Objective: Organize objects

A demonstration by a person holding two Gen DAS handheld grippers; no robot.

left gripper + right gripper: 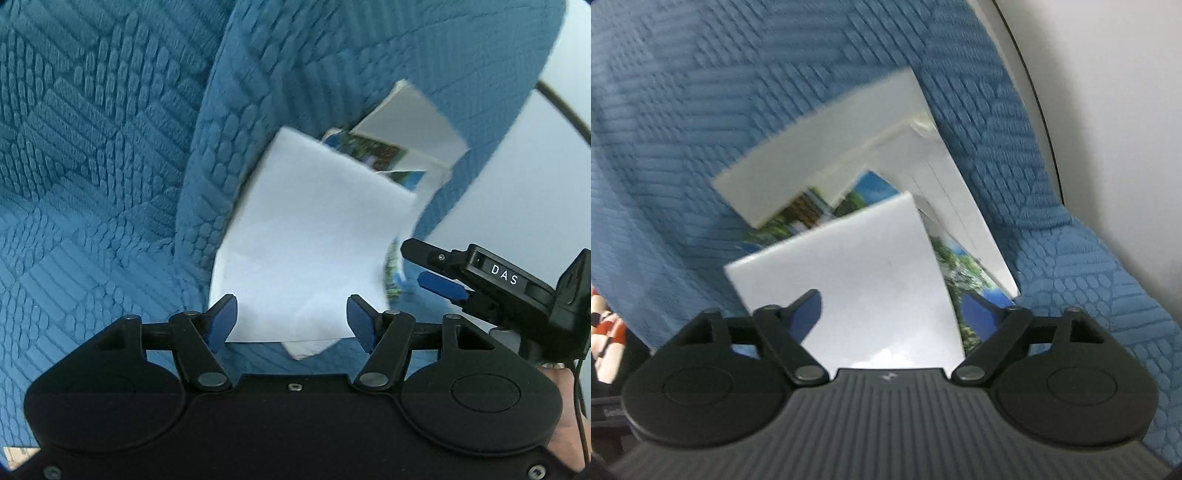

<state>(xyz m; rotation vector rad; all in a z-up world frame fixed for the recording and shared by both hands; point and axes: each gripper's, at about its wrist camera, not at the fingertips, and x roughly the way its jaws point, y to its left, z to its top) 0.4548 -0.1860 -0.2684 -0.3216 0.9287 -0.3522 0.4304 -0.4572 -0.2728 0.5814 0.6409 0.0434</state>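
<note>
I held both grippers over a blue quilted cushion (92, 155) on which a loose heap of white cards and colour photo prints lay. My left gripper (291, 321) stood with its blue-padded fingers (221, 321) partly apart, one on each side of the near edge of the topmost white sheet (314, 236); the pads did not press on the sheet, so nothing was gripped. My right gripper (417, 266) came in from the right in the left wrist view, its two fingers parted at the right edge of that same sheet, beside a strip of colour print; I could not tell whether they touched it. In the right wrist view the right gripper (890, 314) had its fingers (807, 312) wide apart, again straddling the white sheet (849, 280) without clamping it. Beyond the sheet, overlapping colour prints (864, 195) showed greenery and blue sky, and a larger white card (827, 147) lay tilted across them, with another white card (960, 192) just right of it. A pale wall (1126, 92) rose past the cushion's edge.
</note>
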